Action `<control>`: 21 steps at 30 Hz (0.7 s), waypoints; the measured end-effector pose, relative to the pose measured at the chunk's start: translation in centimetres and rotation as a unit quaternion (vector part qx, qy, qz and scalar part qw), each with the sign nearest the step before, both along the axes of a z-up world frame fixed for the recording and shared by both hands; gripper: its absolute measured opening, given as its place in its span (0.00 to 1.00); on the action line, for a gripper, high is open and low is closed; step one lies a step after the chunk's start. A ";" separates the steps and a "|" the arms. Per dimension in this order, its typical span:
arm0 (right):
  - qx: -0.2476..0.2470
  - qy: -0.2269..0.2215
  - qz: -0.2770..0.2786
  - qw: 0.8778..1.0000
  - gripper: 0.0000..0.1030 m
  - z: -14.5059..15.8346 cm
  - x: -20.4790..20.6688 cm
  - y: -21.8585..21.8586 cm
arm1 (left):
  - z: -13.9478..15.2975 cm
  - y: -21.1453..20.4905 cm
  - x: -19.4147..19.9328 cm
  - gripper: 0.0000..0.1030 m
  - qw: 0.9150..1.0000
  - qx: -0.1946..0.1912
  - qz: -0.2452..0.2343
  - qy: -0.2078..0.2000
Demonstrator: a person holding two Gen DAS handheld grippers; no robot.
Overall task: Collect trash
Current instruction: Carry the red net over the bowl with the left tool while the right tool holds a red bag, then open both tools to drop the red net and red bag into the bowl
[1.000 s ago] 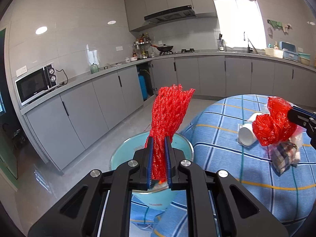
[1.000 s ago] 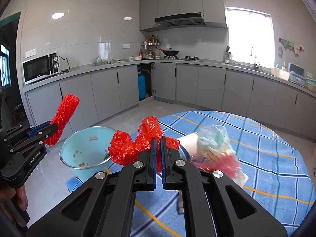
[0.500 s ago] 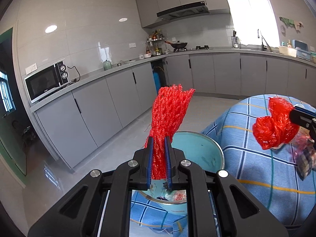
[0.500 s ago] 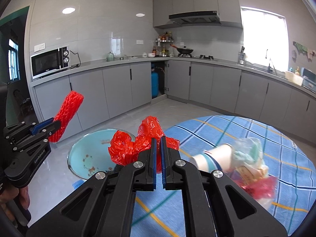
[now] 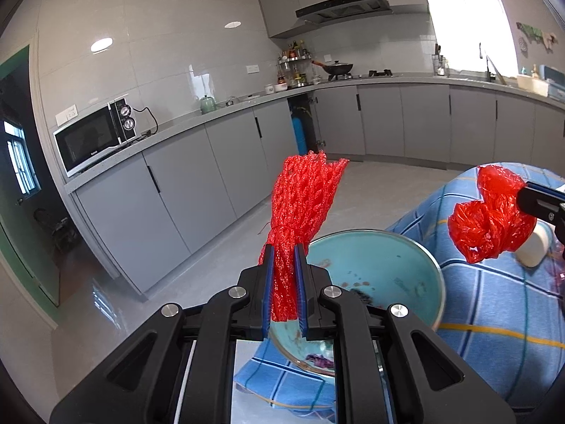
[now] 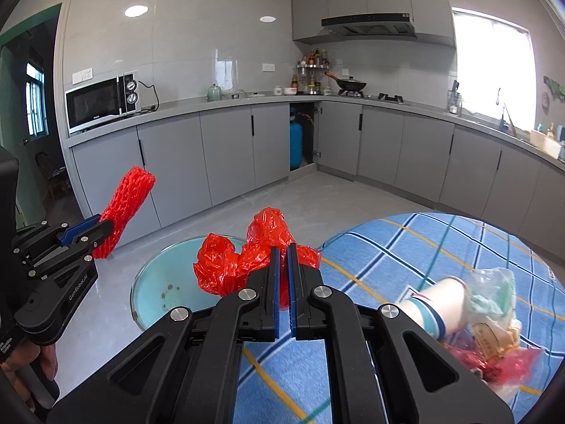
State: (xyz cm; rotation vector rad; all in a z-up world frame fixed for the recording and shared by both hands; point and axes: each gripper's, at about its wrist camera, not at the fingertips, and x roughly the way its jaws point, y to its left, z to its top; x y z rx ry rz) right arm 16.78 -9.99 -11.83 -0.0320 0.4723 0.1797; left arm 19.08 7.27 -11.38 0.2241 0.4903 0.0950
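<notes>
Red mesh netting stands upright in the left tongs – crumpled red plastic clamped in the right tongs – the teal basin lies just ahead, below both.

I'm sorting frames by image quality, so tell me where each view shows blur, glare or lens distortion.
Left wrist view: the window is blown out, ceiling lights glare on the wall tiles, the counter bows with fisheye curvature, and the red mesh net stays sharp. Right wrist view: the paper cup and wrappers at lower right are smeared by blur, the red plastic bag is crisp, and the corners vignette black.
</notes>
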 end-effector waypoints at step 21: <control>-0.002 0.037 0.031 0.999 0.06 -2.7 5.1 2.6 | -2.5 0.2 2.5 0.14 0.999 0.030 0.015 0.027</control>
